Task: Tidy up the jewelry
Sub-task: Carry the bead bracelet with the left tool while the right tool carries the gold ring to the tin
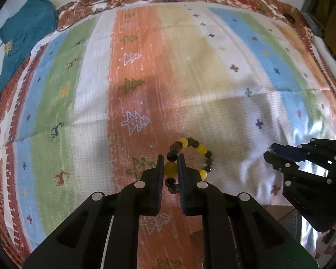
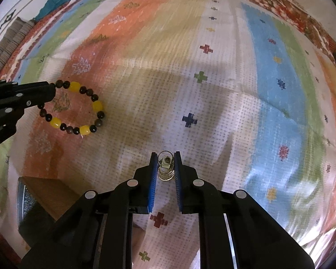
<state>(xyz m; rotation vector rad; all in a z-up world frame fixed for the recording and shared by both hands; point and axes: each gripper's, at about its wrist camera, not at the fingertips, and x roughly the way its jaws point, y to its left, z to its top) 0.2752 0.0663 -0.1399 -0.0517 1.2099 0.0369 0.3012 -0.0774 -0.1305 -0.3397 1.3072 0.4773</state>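
The left gripper (image 1: 170, 168) is clamped on a yellow bead of the bracelet (image 2: 74, 107), which hangs over the striped cloth (image 1: 190, 67), while the right gripper (image 2: 165, 165) is pinched on a small bunch of rings (image 2: 166, 170); both pieces look picked up but not yet put away, no box or tray is plainly visible, and no writing can be read

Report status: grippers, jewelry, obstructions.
Left gripper shut on bracelet. Right gripper shut on rings. Nothing blocking on the cloth.
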